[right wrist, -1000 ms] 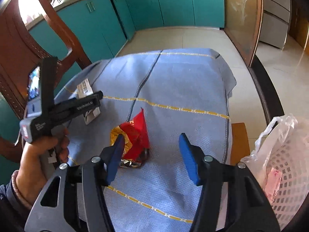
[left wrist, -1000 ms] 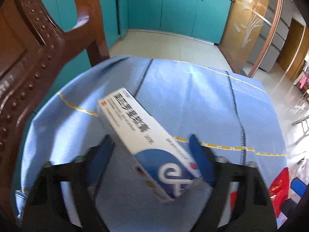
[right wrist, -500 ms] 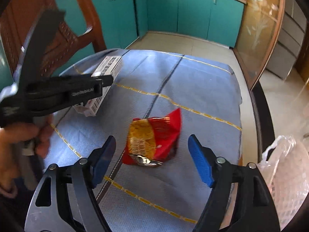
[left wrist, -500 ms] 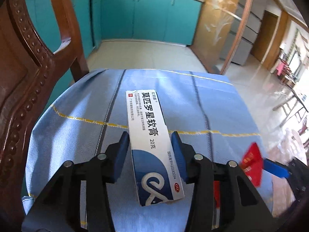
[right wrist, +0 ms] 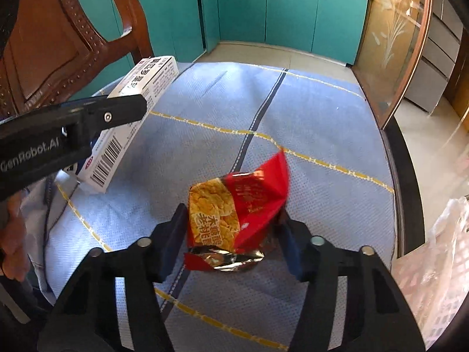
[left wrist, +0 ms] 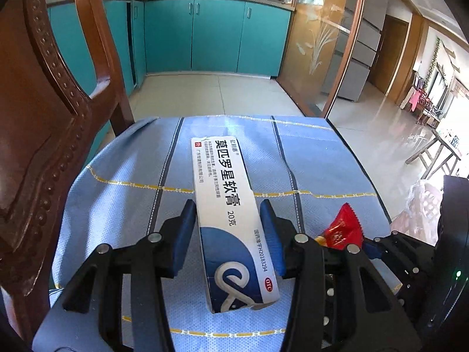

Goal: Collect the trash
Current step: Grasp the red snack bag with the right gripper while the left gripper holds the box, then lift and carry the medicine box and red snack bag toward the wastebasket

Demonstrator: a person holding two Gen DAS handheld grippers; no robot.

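Observation:
A long white and blue medicine box (left wrist: 231,214) is between the blue pads of my left gripper (left wrist: 227,228), which is shut on it and holds it tilted above the blue tablecloth (left wrist: 132,170). The box (right wrist: 140,94) and the left gripper also show in the right wrist view. A red and yellow snack wrapper (right wrist: 237,214) sits between the pads of my right gripper (right wrist: 234,234), which is shut on it just above the cloth. The wrapper also shows in the left wrist view (left wrist: 341,231).
A carved wooden chair (left wrist: 44,117) stands at the table's left. A white basket lined with a plastic bag (right wrist: 433,264) stands at the right, beside the table. Teal kitchen cabinets (left wrist: 205,35) line the far wall across a tiled floor.
My left gripper closed on the medicine box and lifted it. My right gripper moved forward around the wrapper and closed on it.

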